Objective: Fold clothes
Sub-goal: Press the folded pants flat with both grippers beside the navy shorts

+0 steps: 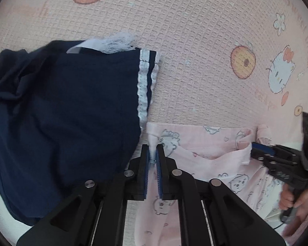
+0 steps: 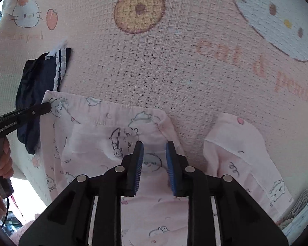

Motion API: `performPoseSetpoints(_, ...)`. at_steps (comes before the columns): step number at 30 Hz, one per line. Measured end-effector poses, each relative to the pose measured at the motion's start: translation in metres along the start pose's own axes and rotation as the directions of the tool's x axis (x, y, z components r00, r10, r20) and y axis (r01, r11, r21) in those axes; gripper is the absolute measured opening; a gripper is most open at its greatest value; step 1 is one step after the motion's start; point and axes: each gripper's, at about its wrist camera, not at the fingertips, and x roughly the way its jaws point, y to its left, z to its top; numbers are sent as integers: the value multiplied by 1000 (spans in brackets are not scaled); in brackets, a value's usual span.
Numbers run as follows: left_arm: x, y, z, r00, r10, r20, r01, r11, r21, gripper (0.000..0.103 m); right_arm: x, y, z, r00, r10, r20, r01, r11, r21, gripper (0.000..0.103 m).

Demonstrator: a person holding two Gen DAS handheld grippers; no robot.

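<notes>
- Now the pink printed garment [image 2: 104,127] lies flat on a pink blanket [image 2: 174,61] with cat pictures; its far hem runs from left to right.
- The left hand-held gripper [image 1: 153,153] has its jaws almost together and pinches a small fold at the far left corner of this garment.
- The right hand-held gripper [image 2: 153,149] stands above the middle of the cloth, jaws apart, and grips nothing; the far right corner is just beyond it, a little to the right.
- I judge that the right one must reach this corner next, so that both hold the same hem.
- A separate pink flap [image 2: 236,143], maybe a sleeve, lies to the right.
- A dark blue garment [image 1: 71,112] lies on the left, just beside the pink one.
</notes>
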Motion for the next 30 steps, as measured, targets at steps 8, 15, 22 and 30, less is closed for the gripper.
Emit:
performPoseSetpoints(8,6,13,-19,976,205,75,-213,968,129,11,-2,3,-9,979,-177,100,182,983,-40,5)
performPoseSetpoints(15,-25,47,-11,985,138,98,-142,989,33,9,-24,-45,2,973,-200,114,194,979,61,7)
performPoseSetpoints(22,3,-27,-41,1000,3,27,-12,943,332,54,-29,-12,3,990,-91,104,96,994,-50,33)
performPoseSetpoints(30,36,-32,-26,993,100,66,-116,941,319,3,-3,-5,-22,979,-174,105,175,984,-4,12)
